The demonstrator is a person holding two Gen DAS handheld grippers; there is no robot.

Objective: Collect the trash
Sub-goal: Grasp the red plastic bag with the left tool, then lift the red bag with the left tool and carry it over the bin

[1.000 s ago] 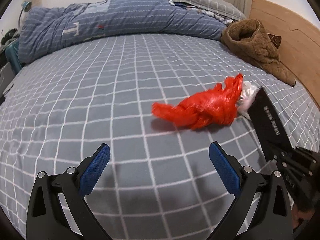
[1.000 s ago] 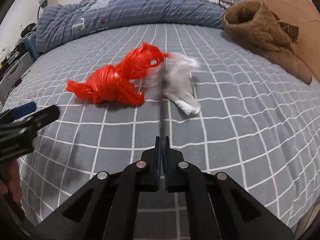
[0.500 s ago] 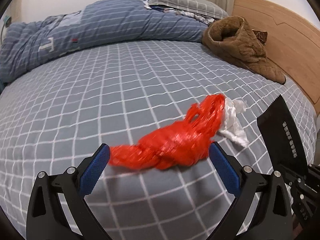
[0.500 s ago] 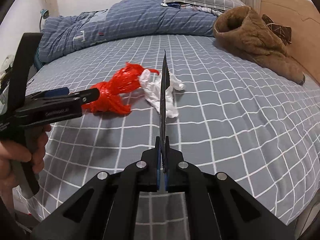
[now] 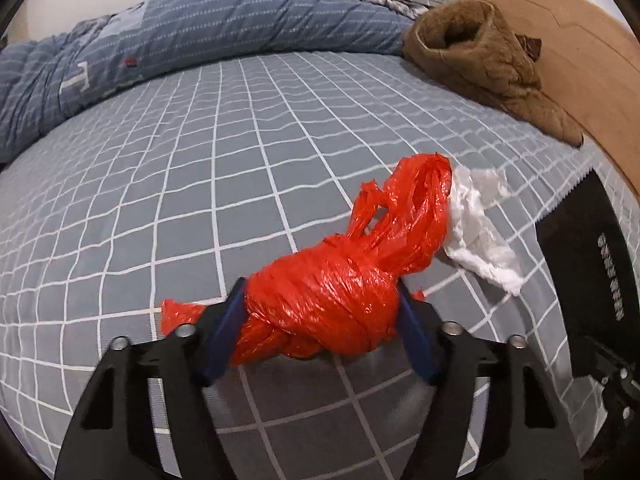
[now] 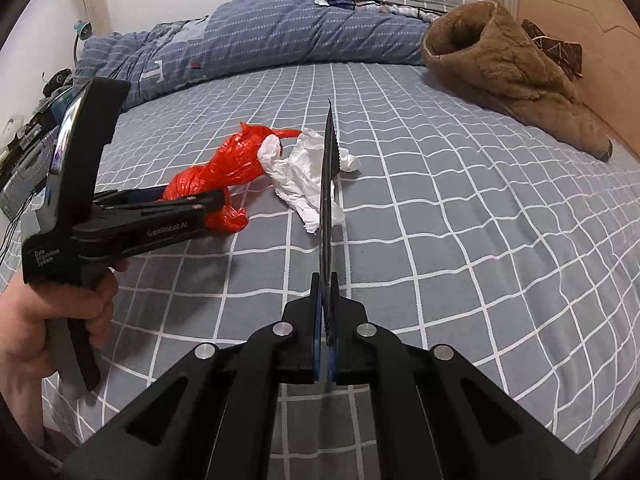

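Red plastic, knotted into a tight bundle, is the bag (image 5: pixel 328 304) that lies on the grey checked bed sheet (image 5: pixel 224 168). The left gripper (image 5: pixel 320 320) has its two blue pads (image 5: pixel 224 332) on both sides of the knotted part, and its jaws are closing on it; the pads touch the plastic on each side. The loose handles of the bag point away toward a crumpled white tissue (image 5: pixel 480 232), which lies touching the red bag. A hand (image 6: pixel 52 312) holds the left gripper by its grip. The right gripper (image 6: pixel 326 336) is pressed together on a thin black sheet with a serrated edge (image 6: pixel 329 184), which stands upright on its edge in front of the tissue. Farther back a brown fleece garment (image 6: pixel 504 76) lies near the wooden headboard (image 5: pixel 560 64), and a blue striped duvet (image 5: pixel 224 32) is heaped along the far side of the bed.
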